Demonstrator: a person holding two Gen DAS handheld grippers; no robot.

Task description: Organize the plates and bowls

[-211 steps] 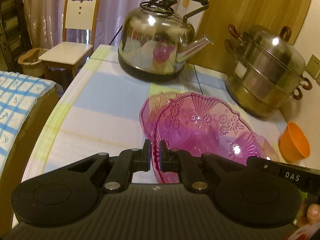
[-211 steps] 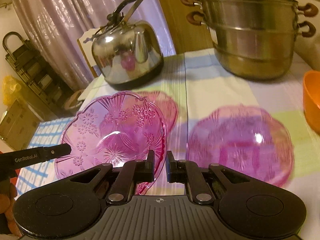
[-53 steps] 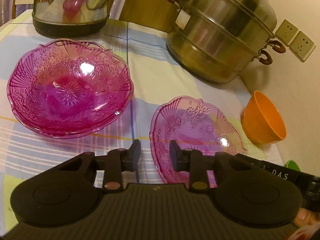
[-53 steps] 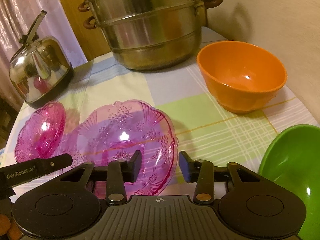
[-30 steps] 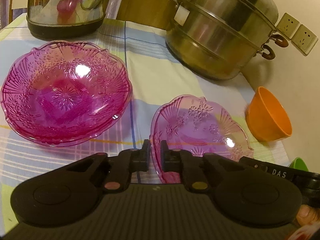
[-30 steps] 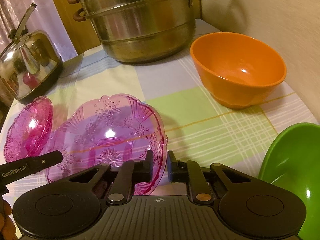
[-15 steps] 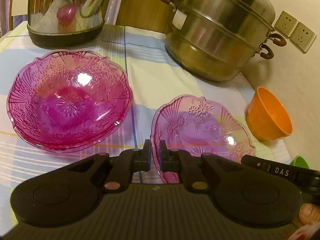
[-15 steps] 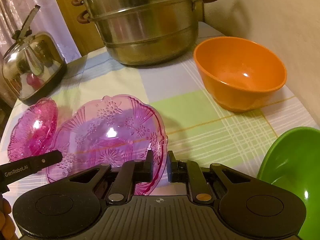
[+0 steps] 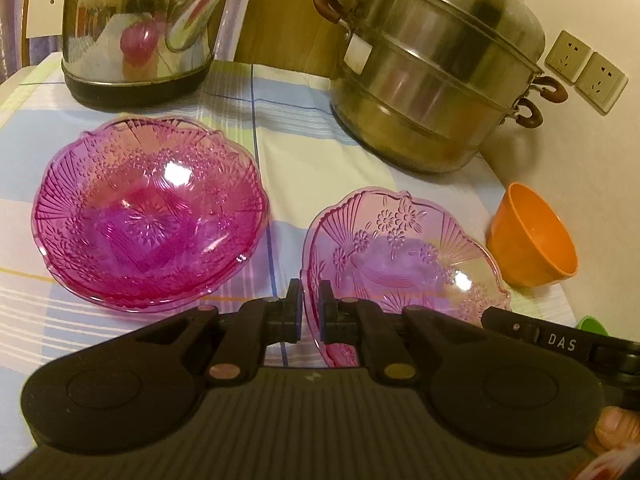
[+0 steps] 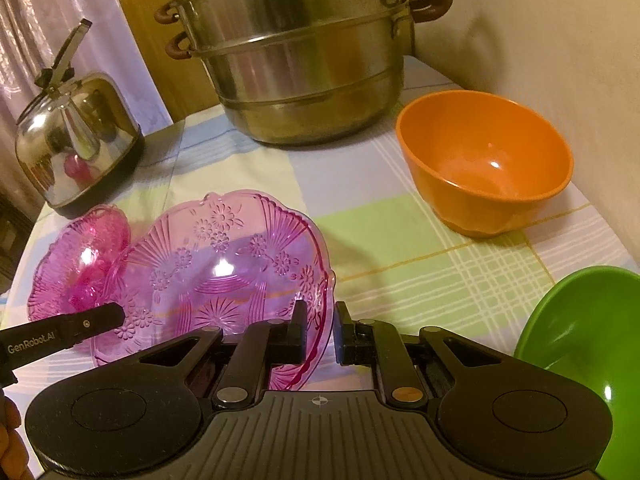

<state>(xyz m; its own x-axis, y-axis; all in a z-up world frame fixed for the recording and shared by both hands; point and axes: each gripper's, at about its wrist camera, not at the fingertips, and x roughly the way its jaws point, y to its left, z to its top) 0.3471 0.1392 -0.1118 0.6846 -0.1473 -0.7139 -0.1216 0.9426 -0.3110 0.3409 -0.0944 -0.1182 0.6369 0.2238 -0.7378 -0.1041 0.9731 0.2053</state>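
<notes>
The pale pink glass plate (image 9: 404, 252) lies tilted on the checked worktop (image 9: 304, 152). The left hand-held gripper (image 9: 309, 308) pinches its rim at 6 o'clock; the right hand-held gripper (image 10: 319, 332) has the opposite rim between slightly parted fingers. Stacked magenta plates (image 9: 148, 212) sit at 9 o'clock, the orange bowl (image 10: 484, 160) at 2, steamer pot (image 9: 432, 68) and kettle (image 9: 136, 28) beyond, and the wall just beside the bowl.
</notes>
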